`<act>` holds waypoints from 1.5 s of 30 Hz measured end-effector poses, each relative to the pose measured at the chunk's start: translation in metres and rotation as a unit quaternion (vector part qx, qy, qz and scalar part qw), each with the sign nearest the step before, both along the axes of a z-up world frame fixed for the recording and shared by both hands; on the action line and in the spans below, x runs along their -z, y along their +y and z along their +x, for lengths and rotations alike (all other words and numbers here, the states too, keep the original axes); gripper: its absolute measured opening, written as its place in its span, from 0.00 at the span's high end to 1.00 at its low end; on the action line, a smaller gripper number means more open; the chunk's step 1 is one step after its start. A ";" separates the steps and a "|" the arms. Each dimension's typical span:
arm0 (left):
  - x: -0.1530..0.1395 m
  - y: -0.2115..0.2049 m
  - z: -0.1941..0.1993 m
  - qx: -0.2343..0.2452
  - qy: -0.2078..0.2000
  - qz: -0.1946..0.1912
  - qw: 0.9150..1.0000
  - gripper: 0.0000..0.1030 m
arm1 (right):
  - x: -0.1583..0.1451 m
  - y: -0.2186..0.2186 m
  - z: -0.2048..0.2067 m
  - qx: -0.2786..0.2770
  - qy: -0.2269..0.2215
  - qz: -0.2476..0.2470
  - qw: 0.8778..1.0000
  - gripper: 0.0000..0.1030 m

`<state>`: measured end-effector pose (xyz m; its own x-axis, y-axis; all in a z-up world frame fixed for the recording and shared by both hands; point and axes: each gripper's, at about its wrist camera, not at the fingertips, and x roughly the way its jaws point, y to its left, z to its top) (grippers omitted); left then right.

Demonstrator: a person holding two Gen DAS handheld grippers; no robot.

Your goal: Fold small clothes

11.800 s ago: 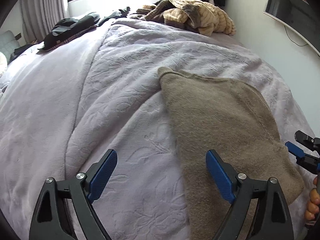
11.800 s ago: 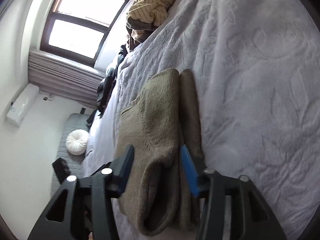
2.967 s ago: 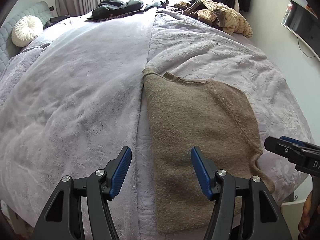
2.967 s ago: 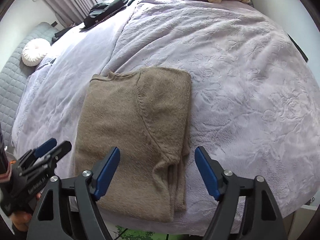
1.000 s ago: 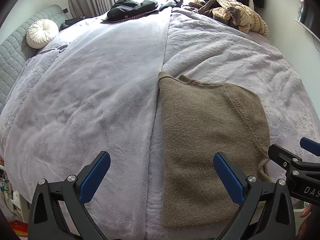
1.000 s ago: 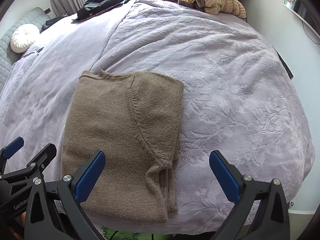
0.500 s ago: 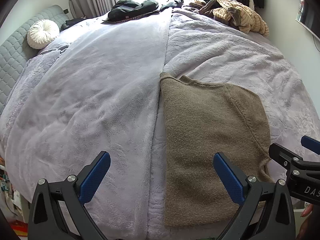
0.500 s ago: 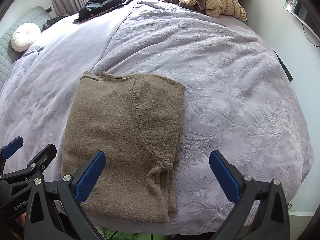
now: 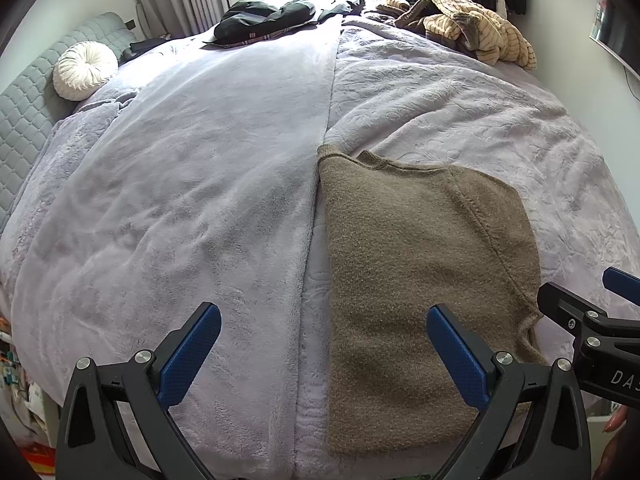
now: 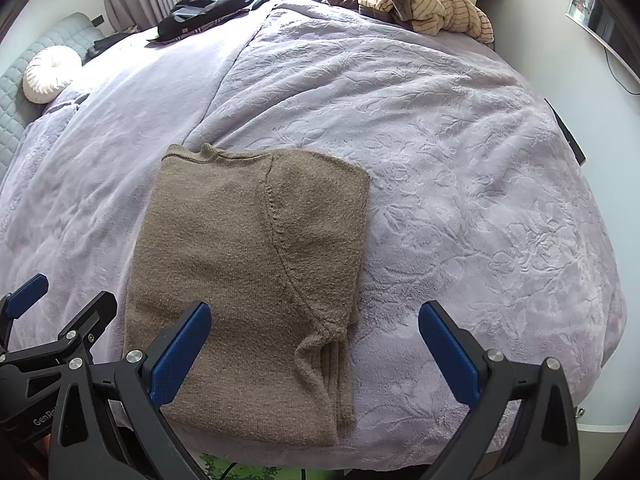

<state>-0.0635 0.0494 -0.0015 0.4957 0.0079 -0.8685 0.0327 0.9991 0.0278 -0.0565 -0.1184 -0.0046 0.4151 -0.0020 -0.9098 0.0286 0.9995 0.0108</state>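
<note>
A brown knit sweater (image 9: pixel 416 264) lies folded into a long rectangle at the near edge of the bed; it also shows in the right wrist view (image 10: pixel 248 272). My left gripper (image 9: pixel 320 344) is open and empty, held above the bed with the sweater under its right finger. My right gripper (image 10: pixel 316 340) is open and empty, held above the sweater's lower right edge. Each gripper shows at the edge of the other's view.
A lilac bedspread (image 9: pixel 192 184) covers the bed. A pile of tan striped clothes (image 9: pixel 472 28) and dark clothes (image 9: pixel 264 20) lie at the far end. A round white cushion (image 9: pixel 84 70) rests by the grey headboard at the left.
Over the last second almost nothing has moved. Since three seconds ago both grippers have opened wider and drawn back a little from the sweater.
</note>
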 end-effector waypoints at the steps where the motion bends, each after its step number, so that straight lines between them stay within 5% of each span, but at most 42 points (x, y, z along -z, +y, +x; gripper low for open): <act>1: 0.000 0.000 0.000 -0.001 -0.001 0.002 1.000 0.00 | 0.000 0.000 0.000 0.000 0.000 0.000 1.000 0.00; 45: 0.003 0.002 -0.004 0.009 -0.009 -0.007 1.000 0.00 | 0.003 0.007 -0.008 0.008 0.004 0.000 1.000 0.00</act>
